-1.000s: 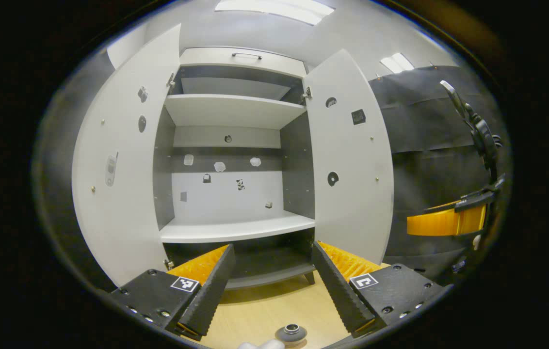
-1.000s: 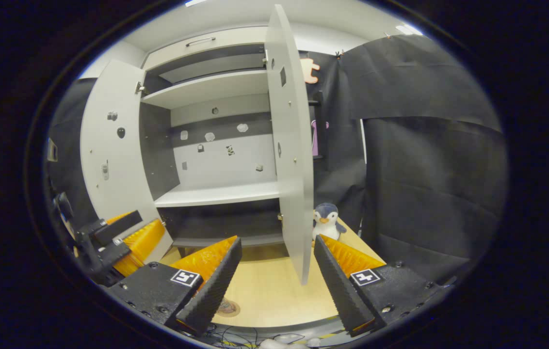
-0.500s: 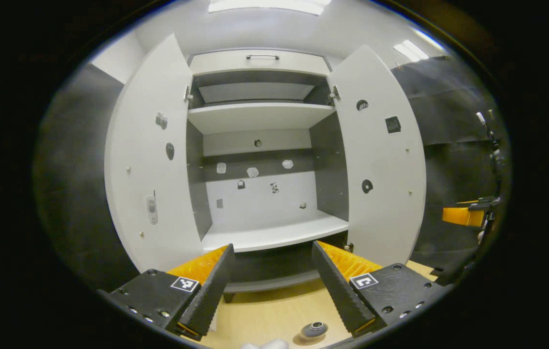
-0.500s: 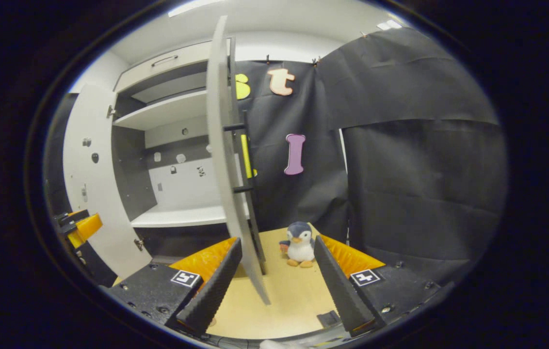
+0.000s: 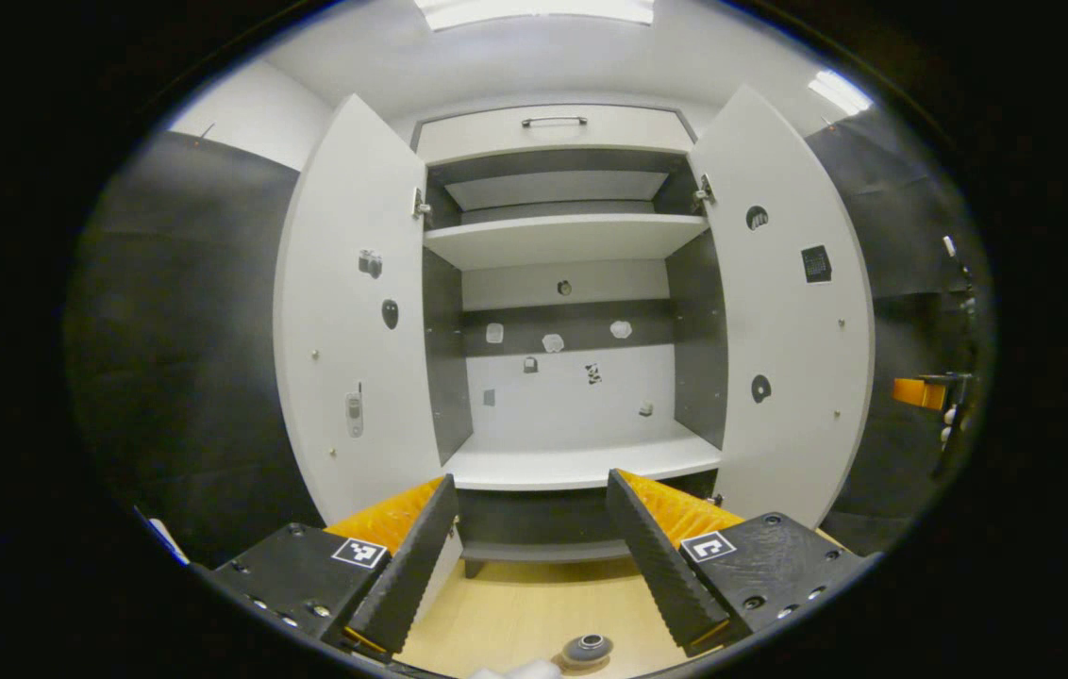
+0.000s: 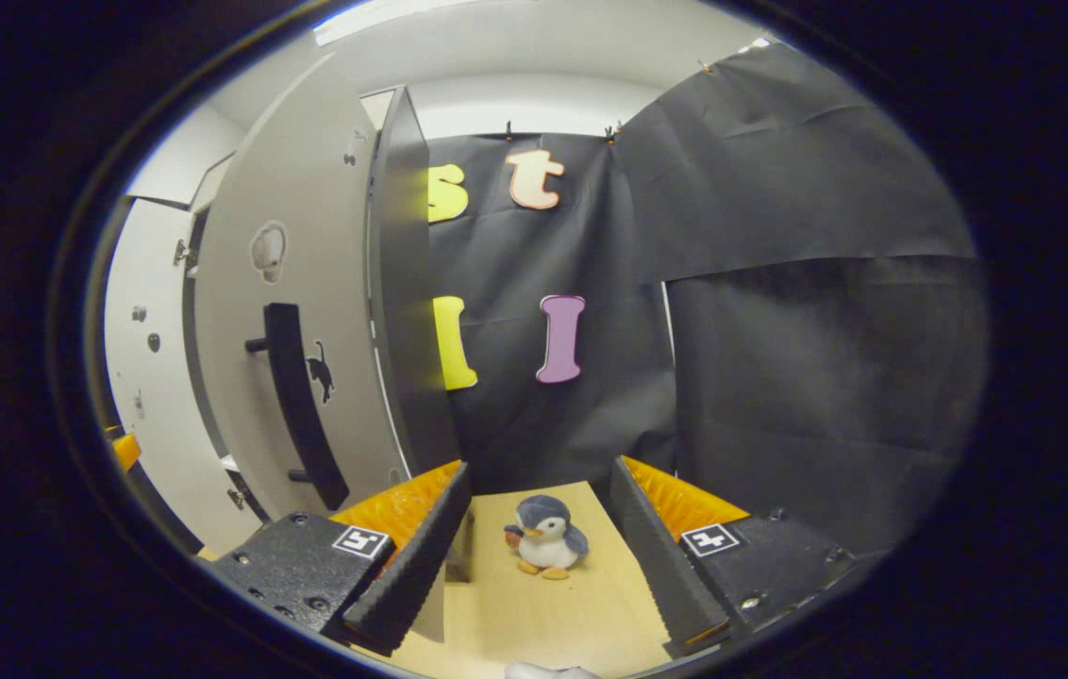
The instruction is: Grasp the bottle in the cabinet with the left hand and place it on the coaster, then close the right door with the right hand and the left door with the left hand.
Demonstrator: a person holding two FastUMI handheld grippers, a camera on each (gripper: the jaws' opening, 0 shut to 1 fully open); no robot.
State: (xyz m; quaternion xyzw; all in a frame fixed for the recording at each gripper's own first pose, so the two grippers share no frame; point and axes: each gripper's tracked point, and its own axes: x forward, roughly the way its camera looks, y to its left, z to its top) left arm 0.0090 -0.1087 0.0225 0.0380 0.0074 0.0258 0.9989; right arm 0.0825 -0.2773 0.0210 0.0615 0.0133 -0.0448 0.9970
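Currently your left gripper (image 5: 526,556) faces straight into the open cabinet (image 5: 572,236), jaws spread wide with nothing between them. Both doors stand open: the left door (image 5: 355,311) swung out on the left, the right door (image 5: 793,311) swung out on the right, each carrying a few small stickers on its inner face. Inside, the lower shelf (image 5: 581,462) and the upper shelf (image 5: 562,236) are bare boards, with small stickers on the back wall. Above the doors you see a drawer front with a thin handle (image 5: 553,121).

At the near edge of the left gripper view, the bottle (image 5: 587,649) stands on the wooden table (image 5: 515,613), seen from above with its dark cap toward you; a brownish rim under it looks like the coaster, but you cannot tell this for sure. At the far right of the same view, part of your right gripper (image 5: 930,391) shows past the right door.

Your right gripper (image 6: 539,556) is also spread wide and holds nothing. It looks along the outer face of the right door (image 6: 298,311), which fills the left side with its dark bar handle (image 6: 298,405) and a small cat sticker beside it. Between the fingers, farther off on the table (image 6: 534,613), a small toy penguin (image 6: 543,536) stands in front of the black cloth wall (image 6: 779,330).
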